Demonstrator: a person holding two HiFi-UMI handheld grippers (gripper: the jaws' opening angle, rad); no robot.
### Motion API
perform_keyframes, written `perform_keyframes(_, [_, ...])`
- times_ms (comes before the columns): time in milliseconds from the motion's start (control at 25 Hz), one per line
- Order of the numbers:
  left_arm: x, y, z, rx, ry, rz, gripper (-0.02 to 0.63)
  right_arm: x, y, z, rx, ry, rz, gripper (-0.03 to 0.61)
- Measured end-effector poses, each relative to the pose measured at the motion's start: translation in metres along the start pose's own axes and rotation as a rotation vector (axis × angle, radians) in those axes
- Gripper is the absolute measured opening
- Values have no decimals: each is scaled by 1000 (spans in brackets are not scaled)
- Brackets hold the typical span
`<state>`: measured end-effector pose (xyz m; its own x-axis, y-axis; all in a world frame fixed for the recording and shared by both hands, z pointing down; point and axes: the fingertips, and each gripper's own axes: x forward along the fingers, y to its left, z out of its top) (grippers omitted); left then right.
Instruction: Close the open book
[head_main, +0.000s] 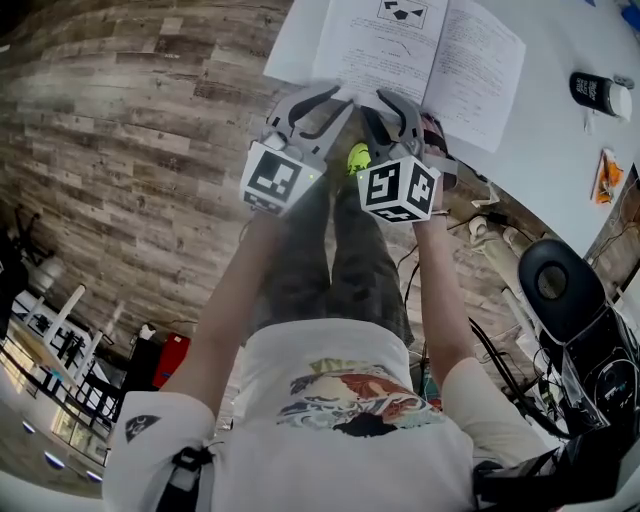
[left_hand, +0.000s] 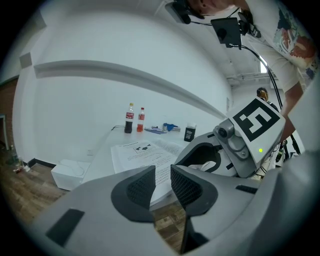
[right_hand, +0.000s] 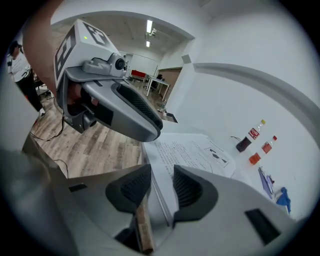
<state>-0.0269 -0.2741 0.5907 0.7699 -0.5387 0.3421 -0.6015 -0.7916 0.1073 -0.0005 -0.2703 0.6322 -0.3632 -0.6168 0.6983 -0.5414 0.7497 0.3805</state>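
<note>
The open book (head_main: 400, 50) lies flat on the white table (head_main: 560, 140), its printed pages and a diagram facing up. Both grippers hover side by side at the book's near edge. My left gripper (head_main: 312, 98) is open by a narrow gap, and nothing sits between its pads. It points at the book (left_hand: 142, 155) from just off the table edge. My right gripper (head_main: 392, 100) is open too. Through its gap I see the table's edge and the near corner of the book (right_hand: 192, 152), untouched by the pads (right_hand: 136, 187).
Two drink bottles (left_hand: 130, 119) and a black cup (left_hand: 189, 133) stand at the table's far end, with small blue and orange items nearby. A white box (left_hand: 69, 174) sits on the wood floor. A black chair (head_main: 556, 282) and cables lie to the right.
</note>
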Motion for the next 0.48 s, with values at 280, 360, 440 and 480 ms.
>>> perform_keyframes(280, [-6, -10, 5, -6, -4, -8, 72, -11, 1, 9, 102, -35, 0, 73])
perform_keyframes(360, [-8, -10, 4, -9, -3, -7, 72, -13, 1, 10, 111, -46, -3, 54])
perform_keyframes(440, [-10, -11, 4, -8, -3, -4, 72, -16, 0, 12, 131, -56, -2, 44])
perform_keyframes(480, [-11, -11, 4, -8, -3, -3, 72, -17, 0, 13, 141, -59, -1, 43])
